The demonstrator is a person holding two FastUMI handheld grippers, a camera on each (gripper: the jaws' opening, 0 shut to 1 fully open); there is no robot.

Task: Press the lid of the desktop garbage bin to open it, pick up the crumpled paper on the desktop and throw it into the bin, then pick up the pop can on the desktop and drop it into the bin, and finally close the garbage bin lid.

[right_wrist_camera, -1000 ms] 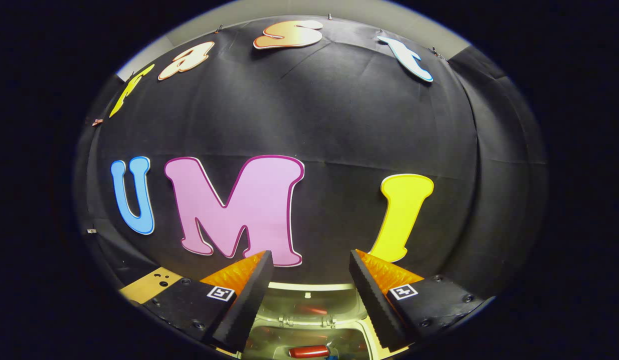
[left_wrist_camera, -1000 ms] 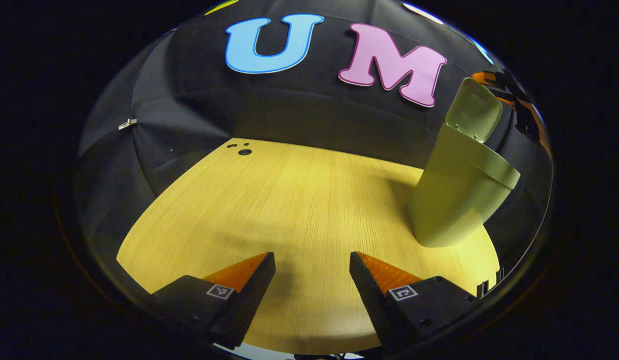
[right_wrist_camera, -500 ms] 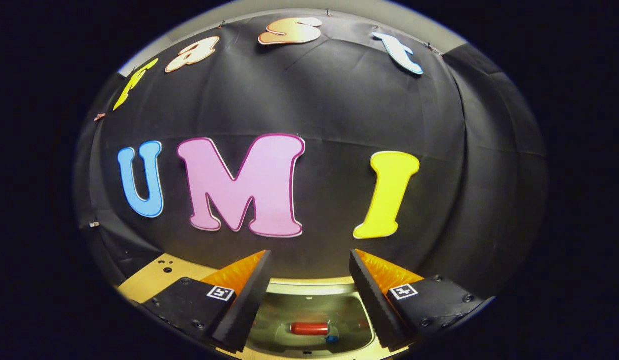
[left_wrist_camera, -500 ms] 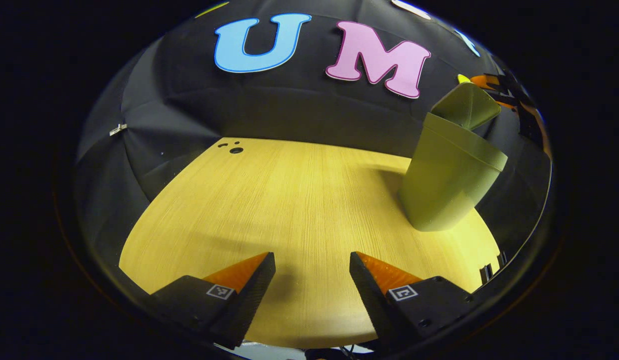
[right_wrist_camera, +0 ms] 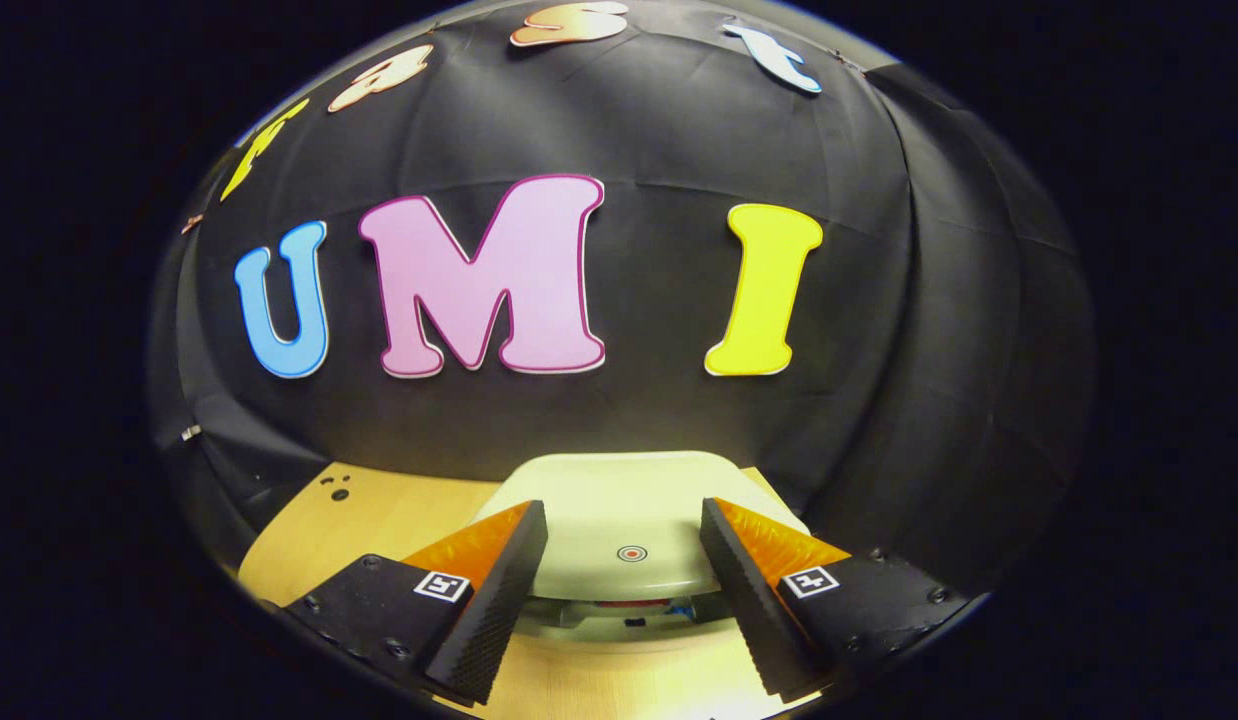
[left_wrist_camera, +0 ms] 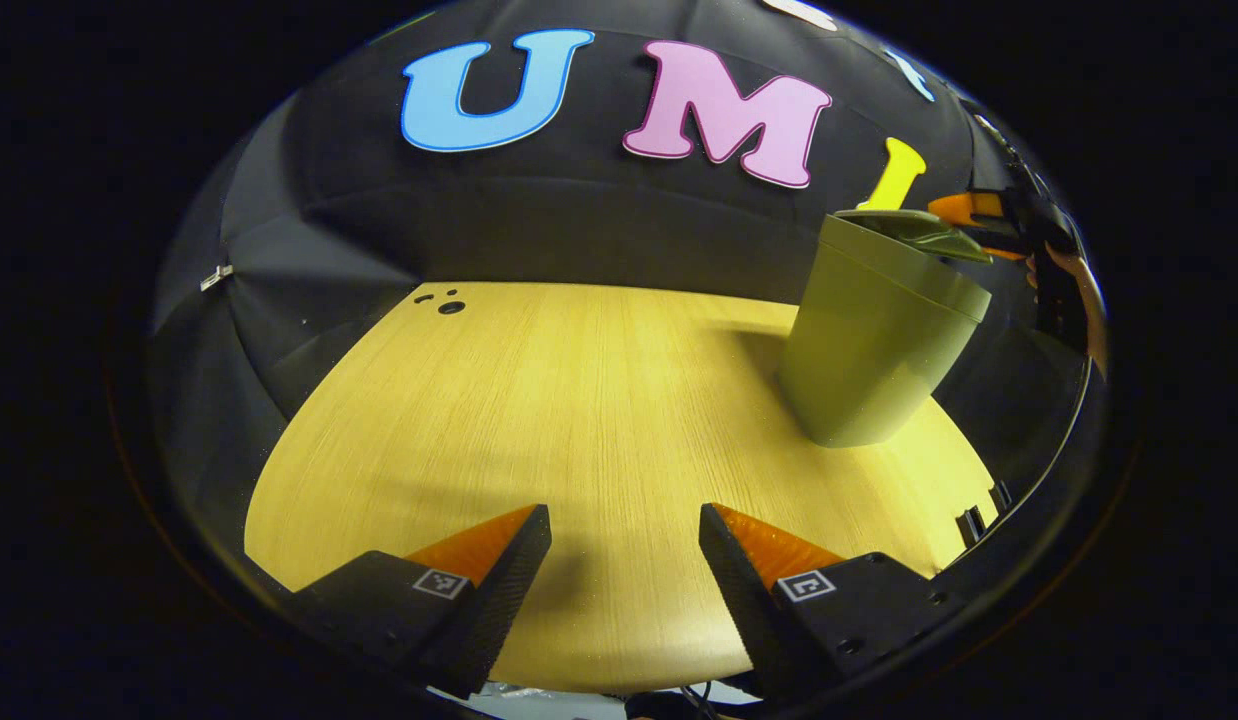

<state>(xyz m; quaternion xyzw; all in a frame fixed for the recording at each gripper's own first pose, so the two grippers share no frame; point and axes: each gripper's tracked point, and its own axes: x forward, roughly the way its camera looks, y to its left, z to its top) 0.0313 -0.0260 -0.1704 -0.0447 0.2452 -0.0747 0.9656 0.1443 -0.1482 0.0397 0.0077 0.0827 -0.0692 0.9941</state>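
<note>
Since a second ago the lid (right_wrist_camera: 629, 520) has swung from standing upright to lying nearly flat over the bin (left_wrist_camera: 874, 340); a narrow gap is left at its near edge in my right gripper view, and a sliver of red and blue shows through it from inside. Before, that view looked straight down into the open bin at the red can; now the pale, smooth lid with its small red ring mark covers most of the mouth.

My right gripper (right_wrist_camera: 624, 590) hangs just above the lid, its ridged fingers spread apart with nothing between them. My left gripper (left_wrist_camera: 624, 590) sits low over the table (left_wrist_camera: 539, 400), fingers likewise spread and holding nothing.

That bin is an olive-green plastic tub, smooth-walled, narrowing toward its base, standing at the far right of the table in my left gripper view. Behind it I see the other gripper and part of a hand (left_wrist_camera: 1064, 290).

Underneath, the tabletop is pale wood with fine straight grain and a few small dark holes (left_wrist_camera: 444, 303) near its far left corner. Creased black cloth walls the booth.
</note>
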